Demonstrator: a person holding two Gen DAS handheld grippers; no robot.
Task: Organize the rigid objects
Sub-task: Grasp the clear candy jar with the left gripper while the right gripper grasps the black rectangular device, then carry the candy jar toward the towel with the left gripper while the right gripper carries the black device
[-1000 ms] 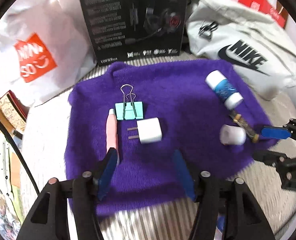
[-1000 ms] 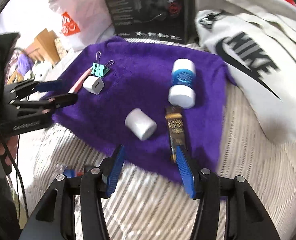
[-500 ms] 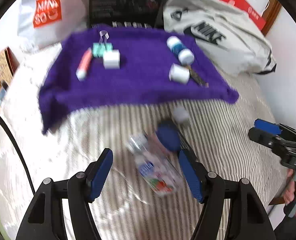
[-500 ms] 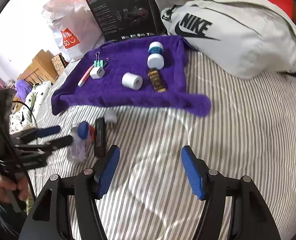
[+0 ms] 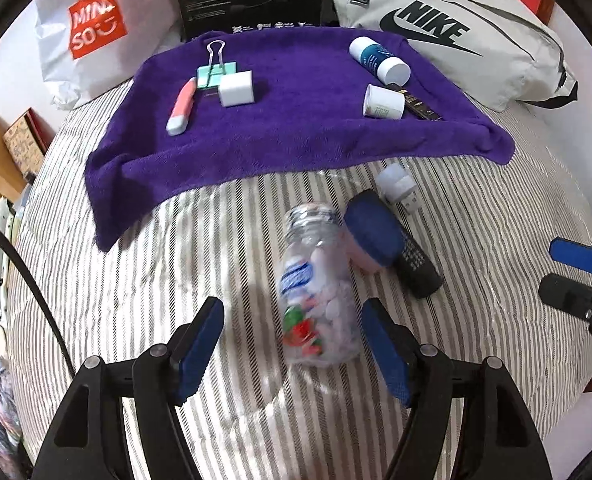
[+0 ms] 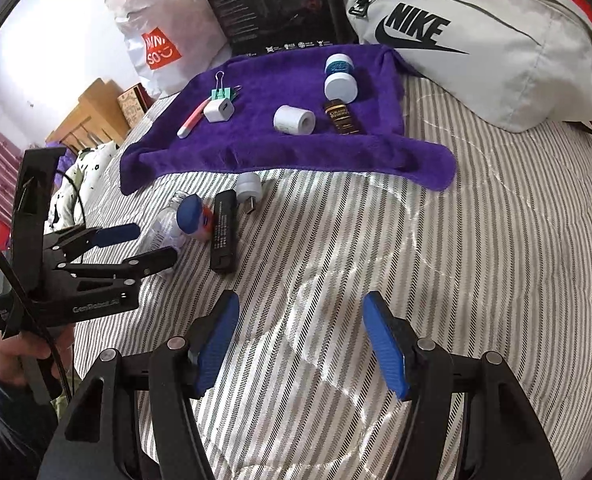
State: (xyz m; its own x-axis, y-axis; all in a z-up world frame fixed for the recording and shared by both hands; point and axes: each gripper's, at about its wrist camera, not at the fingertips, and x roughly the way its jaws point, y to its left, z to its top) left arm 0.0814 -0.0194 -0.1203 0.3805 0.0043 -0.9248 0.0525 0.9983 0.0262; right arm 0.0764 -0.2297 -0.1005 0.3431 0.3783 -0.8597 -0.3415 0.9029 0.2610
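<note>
Bottle (image 5: 320,292) lies on striped bed (image 5: 136,280), its base between the spread fingers of left claw (image 5: 292,344), wide, holding nothing. Blue cap (image 5: 372,234) and black stick (image 5: 416,264) lie just beside it, white plug (image 5: 398,186) near. Right claw (image 6: 300,344) wide, empty, over bare bed. Purple towel (image 5: 296,132) carries clip (image 5: 216,72), charger (image 5: 236,88), pink pen (image 5: 182,106), 2 white tubs.

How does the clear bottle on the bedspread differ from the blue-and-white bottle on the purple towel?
The clear bottle is see-through with white pieces showing inside; the blue-and-white bottle is opaque. The clear bottle has an open neck with no cap, while the blue-and-white bottle is capped white. The clear bottle lies on the striped bedspread just ahead of the open left tool; the other lies on the purple towel. Both lie on their sides.
</note>
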